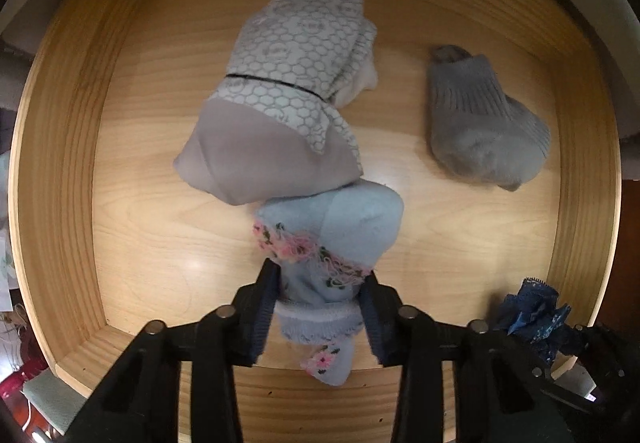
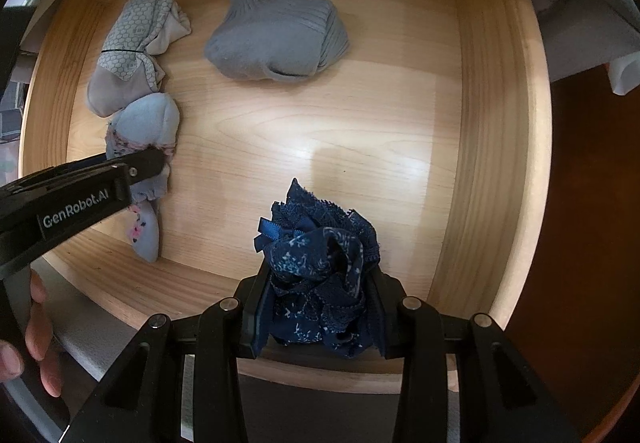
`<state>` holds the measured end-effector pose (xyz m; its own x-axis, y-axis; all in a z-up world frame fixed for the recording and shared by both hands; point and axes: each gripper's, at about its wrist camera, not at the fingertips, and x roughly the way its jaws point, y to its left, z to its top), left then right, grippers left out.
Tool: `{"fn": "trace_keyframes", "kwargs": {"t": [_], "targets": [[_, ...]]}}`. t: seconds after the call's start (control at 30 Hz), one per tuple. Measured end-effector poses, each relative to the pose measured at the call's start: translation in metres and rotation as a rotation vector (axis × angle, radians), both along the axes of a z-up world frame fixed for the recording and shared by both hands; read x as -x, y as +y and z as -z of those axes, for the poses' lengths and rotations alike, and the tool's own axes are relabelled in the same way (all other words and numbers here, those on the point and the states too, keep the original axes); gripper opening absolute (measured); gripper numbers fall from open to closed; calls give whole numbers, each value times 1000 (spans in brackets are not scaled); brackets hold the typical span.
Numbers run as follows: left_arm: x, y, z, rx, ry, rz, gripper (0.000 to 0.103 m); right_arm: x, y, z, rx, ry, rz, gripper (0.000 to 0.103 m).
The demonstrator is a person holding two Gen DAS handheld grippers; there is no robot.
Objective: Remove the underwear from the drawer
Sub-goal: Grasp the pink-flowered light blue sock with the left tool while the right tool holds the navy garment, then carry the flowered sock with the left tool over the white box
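Observation:
The wooden drawer (image 1: 60, 163) (image 2: 492, 123) is open. My right gripper (image 2: 318, 283) is shut on bunched navy lace underwear (image 2: 320, 275) near the drawer's front wall; the underwear also shows at the lower right of the left wrist view (image 1: 536, 315). My left gripper (image 1: 320, 283) is shut on a light blue floral sock (image 1: 332, 243) at the drawer's front left; it also shows in the right wrist view (image 2: 148, 163), with the sock (image 2: 148, 123) between its fingers.
A grey honeycomb-patterned bundle (image 1: 288, 91) (image 2: 128, 47) touches the blue sock's far end. A grey ribbed sock bundle (image 1: 480, 115) (image 2: 276, 31) lies toward the back right. A hand (image 2: 36, 331) holds the left gripper.

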<state>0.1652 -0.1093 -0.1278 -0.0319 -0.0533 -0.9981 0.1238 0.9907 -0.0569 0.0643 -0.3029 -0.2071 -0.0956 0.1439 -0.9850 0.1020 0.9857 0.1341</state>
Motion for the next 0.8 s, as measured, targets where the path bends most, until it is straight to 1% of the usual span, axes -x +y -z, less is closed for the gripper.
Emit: {"fn": "trace_keyframes", "kwargs": {"t": [0.07,0.2,0.3,0.53,0.57,0.7,0.8], "targets": [[0,1,0,1,-3,7,34,-1,1,1,3,-1,0,37],[0,2,-3,-3,-11,27,25,-1,4,2,8,0,1,37],[7,9,-6,4,-11,23,22,-3,7,7,10,2,6,37],[20,29,-12,4,-15,25,21,-7,11,9,23,8,2,37],[20,23,-9,2,-16,25,21,-8,12,9,25,9,1,37],[27,32,-11,0,-21,24,20,-11,15,11,31,11,2,37],[33,41,-16,11,-22,18,20,-12,18,12,39,11,-4,37]]}}
